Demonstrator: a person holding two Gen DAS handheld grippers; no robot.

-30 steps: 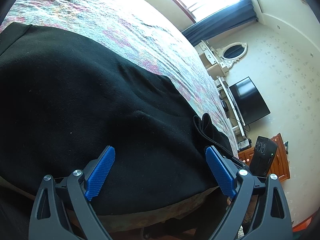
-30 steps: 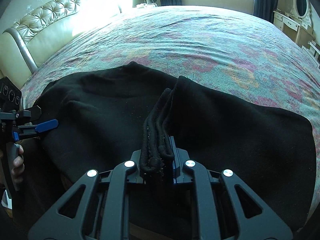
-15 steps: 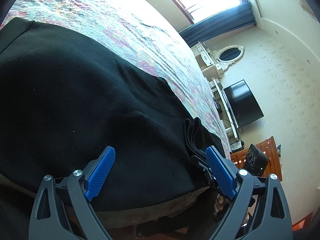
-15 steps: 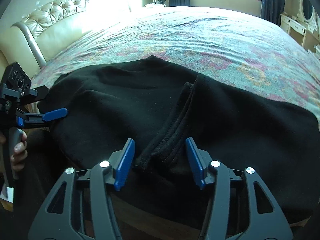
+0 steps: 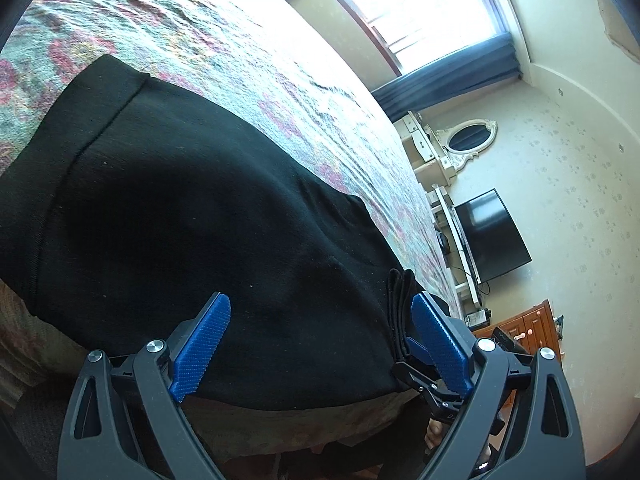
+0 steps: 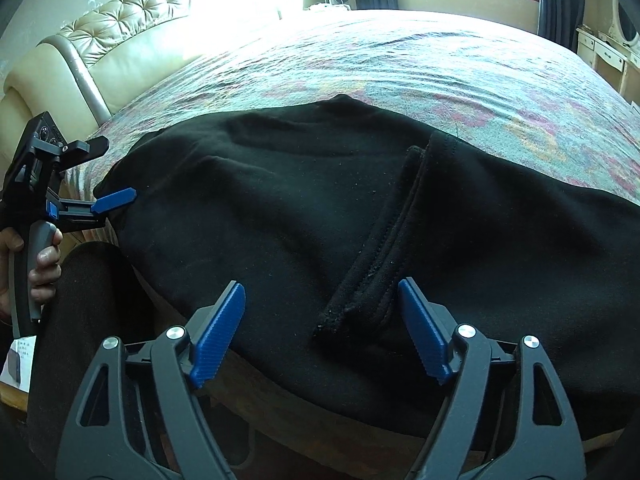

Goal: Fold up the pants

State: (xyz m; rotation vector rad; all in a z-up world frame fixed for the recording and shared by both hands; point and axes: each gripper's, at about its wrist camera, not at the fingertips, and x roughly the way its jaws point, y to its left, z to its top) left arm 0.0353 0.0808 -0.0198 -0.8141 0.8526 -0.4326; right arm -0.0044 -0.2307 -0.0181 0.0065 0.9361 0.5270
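The black pants [image 6: 304, 216] lie flat on the bed [image 6: 400, 52], close to the near edge, with a bit hanging over it. That is a good spot, because the person can reach them without leaning far. In the right wrist view the pants fill the middle. The flowery bedspread shows past them, toward 12 o'clock.

A thick folded edge [image 6: 384, 248] of the pants runs from the middle down toward 6 o'clock. It looks like one part has been laid over another, so I think a fold is already made here. The cloth is soft and will slide or bunch up if it is pulled hard.

The right gripper [image 6: 320, 332] has its jaws wide apart. They hold nothing. The folded edge ends just between the two blue pads [image 6: 218, 332], so it is in easy reach for the next pinch.

The left gripper [image 5: 320, 348] also has its jaws spread wide and holds nothing. It sits low over the pants near the bed edge. In the right wrist view it is at 9 o'clock, at the far side of the pants, with a hand [image 6: 38, 264] around its handle. I think the two grippers are spread out like this so each can take one end of the pants.

A small paper [image 6: 18, 364] with print lies at 8 o'clock. The words are too small to read. I see no other writing or brand.
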